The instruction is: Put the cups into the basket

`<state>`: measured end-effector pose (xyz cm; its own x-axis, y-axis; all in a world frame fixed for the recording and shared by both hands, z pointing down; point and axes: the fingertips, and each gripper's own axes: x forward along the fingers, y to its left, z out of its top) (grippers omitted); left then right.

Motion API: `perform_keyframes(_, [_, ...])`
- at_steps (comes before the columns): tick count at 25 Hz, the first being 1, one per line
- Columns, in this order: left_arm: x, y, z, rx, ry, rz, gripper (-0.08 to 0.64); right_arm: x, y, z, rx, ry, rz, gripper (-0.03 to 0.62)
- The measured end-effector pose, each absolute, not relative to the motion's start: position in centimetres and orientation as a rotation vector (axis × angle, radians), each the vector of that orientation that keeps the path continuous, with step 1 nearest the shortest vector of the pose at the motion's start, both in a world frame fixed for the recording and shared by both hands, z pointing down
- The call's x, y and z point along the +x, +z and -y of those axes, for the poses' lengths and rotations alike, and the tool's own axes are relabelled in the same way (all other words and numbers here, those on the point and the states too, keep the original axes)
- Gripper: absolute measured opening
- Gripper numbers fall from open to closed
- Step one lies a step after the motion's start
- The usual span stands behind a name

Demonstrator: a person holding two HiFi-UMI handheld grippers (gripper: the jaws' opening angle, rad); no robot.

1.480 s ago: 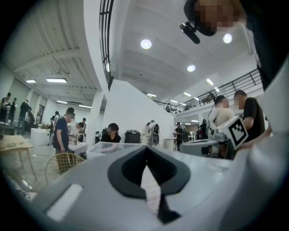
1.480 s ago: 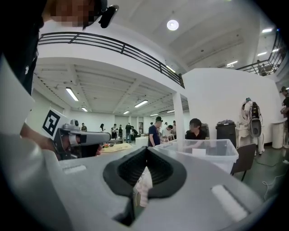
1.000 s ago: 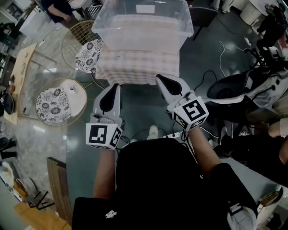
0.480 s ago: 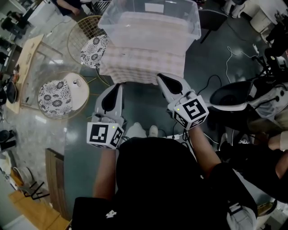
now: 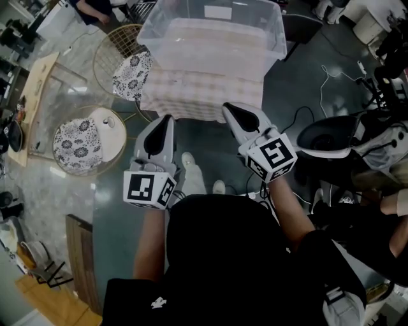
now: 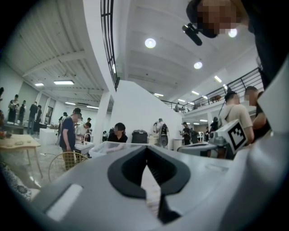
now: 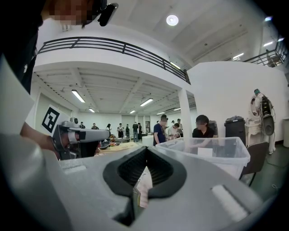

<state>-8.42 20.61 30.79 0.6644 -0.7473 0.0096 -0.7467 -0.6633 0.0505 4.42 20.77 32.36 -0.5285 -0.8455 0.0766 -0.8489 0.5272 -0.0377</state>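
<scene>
Ahead, a clear, box-shaped plastic basket (image 5: 273, 32) on checked cloth (image 5: 204, 95); left tongs (image 5: 167, 119) and right tongs (image 5: 225, 107) both together.

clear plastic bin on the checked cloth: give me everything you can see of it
The clear plastic bin is a rectangular, translucent tub with rounded corners and a wide out-turned rim, with no lid on it. It stands upright and level on the beige checked tablecloth, the only thing seen touching it; the check pattern shows through its floor. A white rectangular label sits on one wall. No cups or anything else show inside.
</scene>
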Motion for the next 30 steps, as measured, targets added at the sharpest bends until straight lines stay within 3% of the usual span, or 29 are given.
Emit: perform_keyframes(30, [-10.4,31.3,-4.0,2.809,-0.042,1.119,0.003,1.6,33.3,-5.4,1.569,0.151,2.624,0.002])
